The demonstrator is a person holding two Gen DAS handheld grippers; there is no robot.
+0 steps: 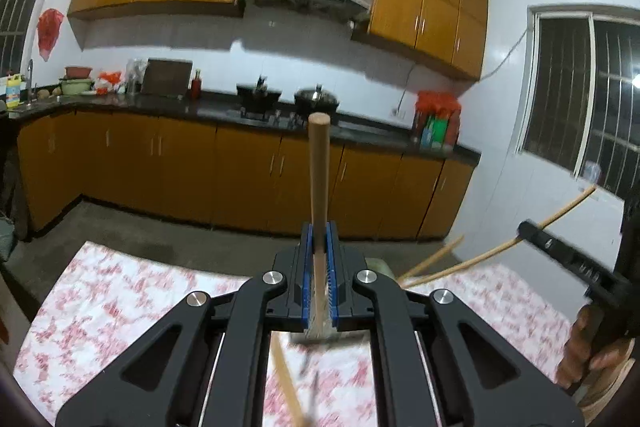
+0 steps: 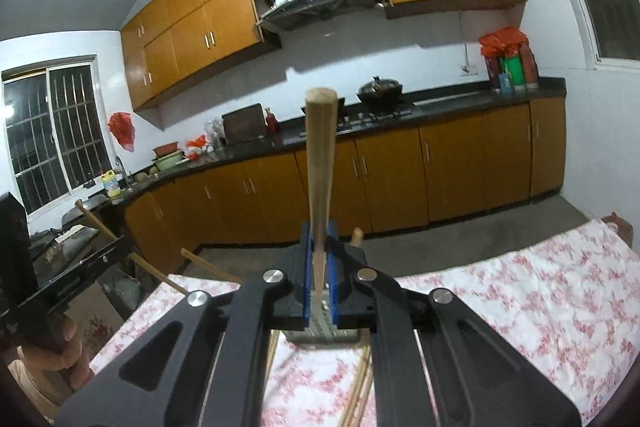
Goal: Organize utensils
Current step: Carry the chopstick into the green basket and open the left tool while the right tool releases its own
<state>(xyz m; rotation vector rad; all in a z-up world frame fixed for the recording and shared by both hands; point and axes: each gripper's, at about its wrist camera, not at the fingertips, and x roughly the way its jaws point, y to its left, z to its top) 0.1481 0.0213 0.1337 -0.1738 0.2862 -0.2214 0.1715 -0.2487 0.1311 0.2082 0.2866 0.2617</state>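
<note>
My left gripper is shut on a wooden-handled utensil whose handle points up and away; its metal end shows blurred below the fingers. My right gripper is shut on a second wooden-handled utensil, held the same way. In the left wrist view the right gripper appears at the right with its handle sticking out. In the right wrist view the left gripper appears at the left. More wooden sticks lie on the table below.
The table has a pink floral cloth. Wooden utensil handles stick up near its far edge. Beyond a grey floor stand orange cabinets and a dark counter with woks and bottles.
</note>
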